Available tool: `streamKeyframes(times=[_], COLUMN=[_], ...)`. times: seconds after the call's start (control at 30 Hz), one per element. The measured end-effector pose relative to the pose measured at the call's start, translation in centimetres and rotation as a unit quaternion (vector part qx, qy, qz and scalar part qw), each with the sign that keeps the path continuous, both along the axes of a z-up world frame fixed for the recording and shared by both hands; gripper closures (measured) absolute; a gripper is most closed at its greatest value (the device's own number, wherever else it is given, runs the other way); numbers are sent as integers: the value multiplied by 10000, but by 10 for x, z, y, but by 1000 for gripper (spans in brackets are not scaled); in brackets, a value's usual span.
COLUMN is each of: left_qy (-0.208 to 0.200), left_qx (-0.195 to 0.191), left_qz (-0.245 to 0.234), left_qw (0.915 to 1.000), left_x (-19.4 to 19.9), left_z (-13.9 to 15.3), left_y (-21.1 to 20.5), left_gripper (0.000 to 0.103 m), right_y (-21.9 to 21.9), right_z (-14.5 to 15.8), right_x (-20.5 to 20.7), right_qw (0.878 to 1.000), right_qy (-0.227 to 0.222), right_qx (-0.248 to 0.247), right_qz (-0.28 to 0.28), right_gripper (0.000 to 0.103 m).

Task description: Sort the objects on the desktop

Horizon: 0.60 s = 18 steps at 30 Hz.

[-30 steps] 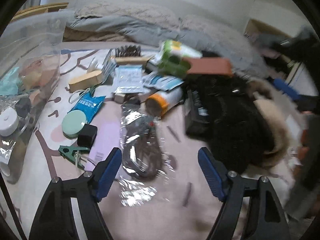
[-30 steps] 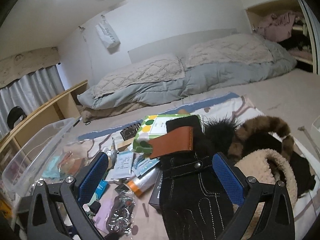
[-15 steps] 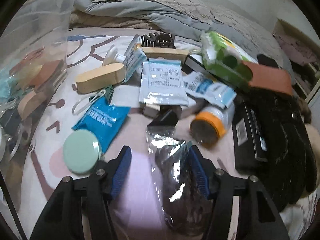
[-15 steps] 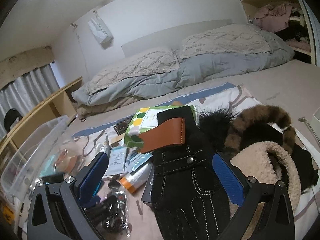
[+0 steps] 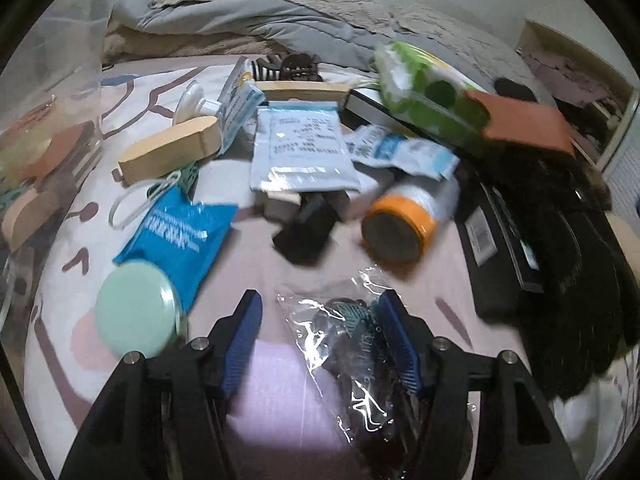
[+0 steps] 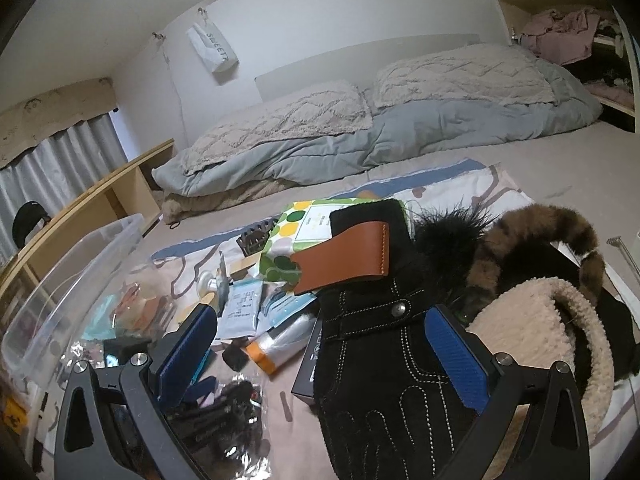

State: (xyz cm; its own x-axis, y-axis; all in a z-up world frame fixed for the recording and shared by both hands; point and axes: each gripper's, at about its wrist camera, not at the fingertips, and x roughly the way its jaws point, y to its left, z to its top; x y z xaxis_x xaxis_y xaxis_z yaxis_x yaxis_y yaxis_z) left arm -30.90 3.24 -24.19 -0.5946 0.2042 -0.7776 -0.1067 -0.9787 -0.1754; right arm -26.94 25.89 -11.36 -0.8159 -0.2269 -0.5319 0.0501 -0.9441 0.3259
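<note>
My left gripper (image 5: 320, 322) straddles a clear plastic bag of dark small items (image 5: 352, 344) lying on the patterned mat; the jaws are partly closed, the bag pressed against the right finger, with a gap at the left finger. The bag also shows in the right wrist view (image 6: 232, 404), with the left gripper over it. My right gripper (image 6: 320, 360) is open and empty, hovering over a black stitched glove (image 6: 380, 380). A clear storage bin (image 6: 80, 280) with sorted items stands at the left.
Scattered on the mat: mint round tin (image 5: 136, 312), blue packet (image 5: 176, 232), wooden block (image 5: 172, 148), white sachet (image 5: 300, 148), orange-capped bottle (image 5: 404, 224), black box (image 5: 496, 240), green dotted tissue pack (image 5: 428, 96), brown leather strap (image 6: 344, 256), fur items (image 6: 540, 248). Bedding lies behind.
My left gripper has moved forward and down onto the plastic bag and narrowed its jaws around it. The right gripper has shifted only slightly and stays open.
</note>
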Motion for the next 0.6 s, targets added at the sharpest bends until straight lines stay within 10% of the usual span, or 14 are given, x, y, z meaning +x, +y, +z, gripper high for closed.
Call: streamKeyframes(times=[0.6], left_qy=[7], left_qx=[476], left_qz=[-165], left_qw=[9987], left_x=[94], left_z=[-1], left_y=[-4], left_gripper=[42], right_y=[-28], right_z=[-5], right_x=[2], right_qw=[9987], right_qy=[-137], right_qx=[398], right_qz=[294], right_gripper=[0])
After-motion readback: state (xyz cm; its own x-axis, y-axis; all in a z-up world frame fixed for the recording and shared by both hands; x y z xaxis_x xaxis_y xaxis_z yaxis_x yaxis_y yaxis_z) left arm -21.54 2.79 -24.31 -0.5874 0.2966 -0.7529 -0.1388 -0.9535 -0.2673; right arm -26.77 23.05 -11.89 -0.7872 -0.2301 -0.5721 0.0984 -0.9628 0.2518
